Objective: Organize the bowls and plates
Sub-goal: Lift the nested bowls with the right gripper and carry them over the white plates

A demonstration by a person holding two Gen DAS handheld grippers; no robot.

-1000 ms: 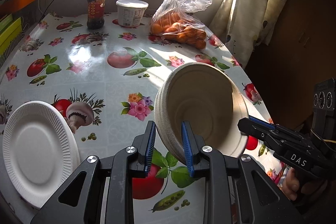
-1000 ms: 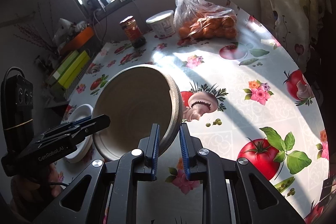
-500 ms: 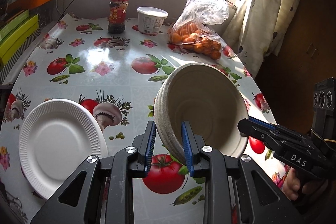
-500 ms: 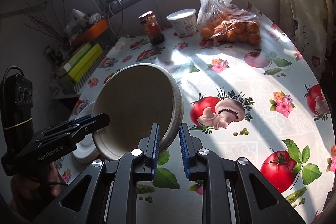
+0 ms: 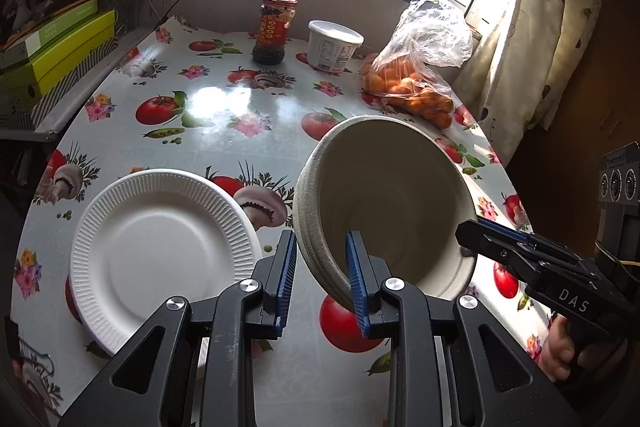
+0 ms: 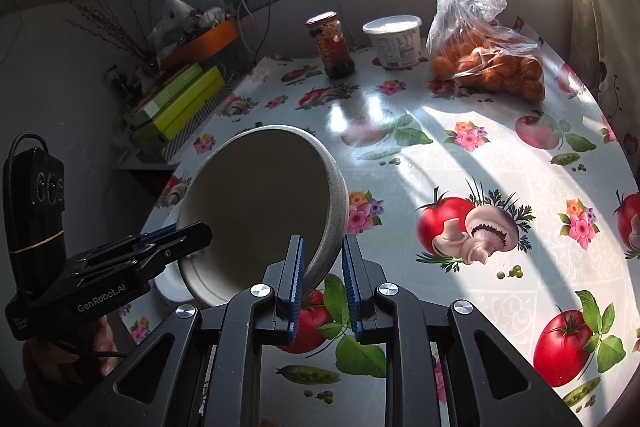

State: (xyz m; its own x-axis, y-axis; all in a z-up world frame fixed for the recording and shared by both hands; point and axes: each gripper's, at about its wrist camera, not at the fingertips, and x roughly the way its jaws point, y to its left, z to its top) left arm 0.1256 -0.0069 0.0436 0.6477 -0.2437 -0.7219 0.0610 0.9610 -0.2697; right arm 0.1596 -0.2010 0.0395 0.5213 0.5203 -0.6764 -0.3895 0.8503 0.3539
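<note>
- Left tool [image 5: 320,279]: we find it pinching the near-left rim of the stack of bowls [image 5: 384,203], one blue pad inside the wall and one outside.
- Right tool [image 6: 322,281]: pressed onto the opposite rim of the same stack, again one pad inside and one outside. In the left wrist view it enters from the right and meets the rim there.
- Stack of bowls: several beige bowls nested together, carried clear of the surface [image 5: 224,107] and tilted so the mouth faces the cameras.
- Change noted: against the frames of a second ago, both tools have carried the stack leftward across the surface. The white plate [image 5: 160,251] now lies much nearer the middle of the left wrist view, just beside the stack. The grip itself has not altered.
- Meaning for the task: we judge the bowls are being brought toward the plate, and setting down is not yet done.
- Further out: a jar [image 5: 276,31], a white tub [image 5: 334,45] and a bag of oranges [image 5: 416,79] stand well apart by the window, untouched.
</note>
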